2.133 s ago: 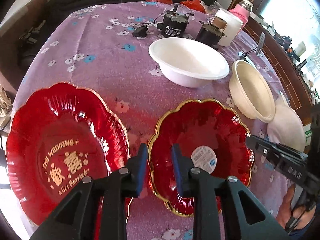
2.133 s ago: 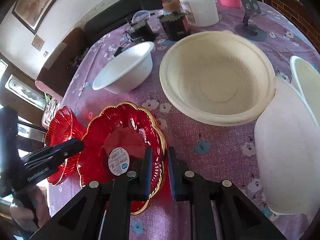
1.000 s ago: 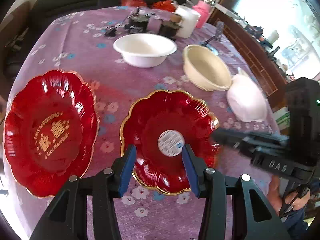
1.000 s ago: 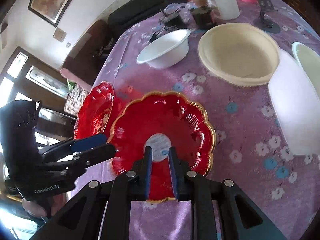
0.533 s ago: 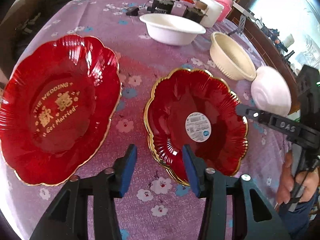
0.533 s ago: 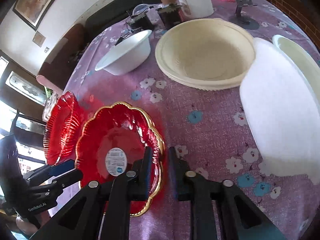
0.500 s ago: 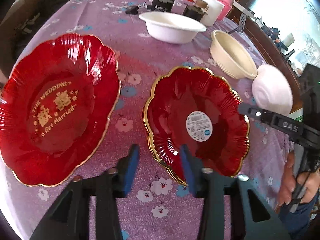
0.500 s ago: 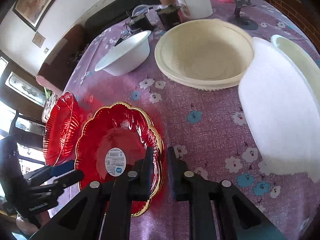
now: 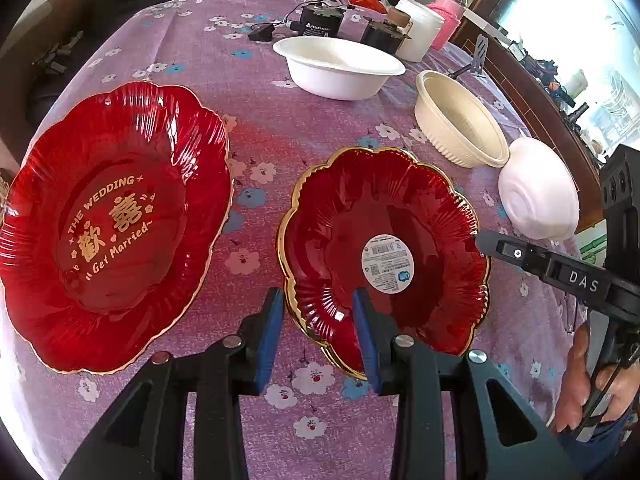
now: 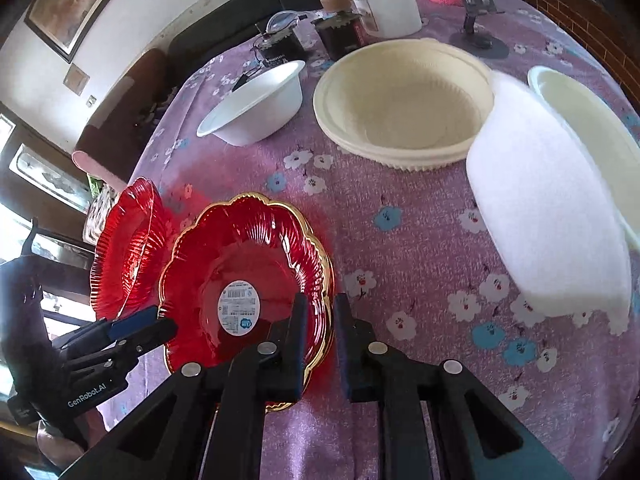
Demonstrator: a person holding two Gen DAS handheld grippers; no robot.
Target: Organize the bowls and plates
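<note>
1. The gold-rimmed red plate (image 9: 384,256) with a round white sticker is taken as the landmark; it lies flat on the purple flowered tablecloth (image 9: 256,92).
2. The left gripper (image 9: 318,336) is held over the plate's near-left rim, which passes between the jaws. They have just been closing and stand partly open, with no grip visible.
3. The right gripper (image 10: 320,344) is set astride the plate's right rim, its jaws narrowed around the edge; whether they press on it cannot be told.
4. A larger red wedding plate (image 9: 112,224) lies left of the landmark.
5. Beyond it a white bowl (image 9: 340,68) and a cream bowl (image 9: 460,124) stand, with an overturned white bowl (image 9: 536,192) to the right.
</note>
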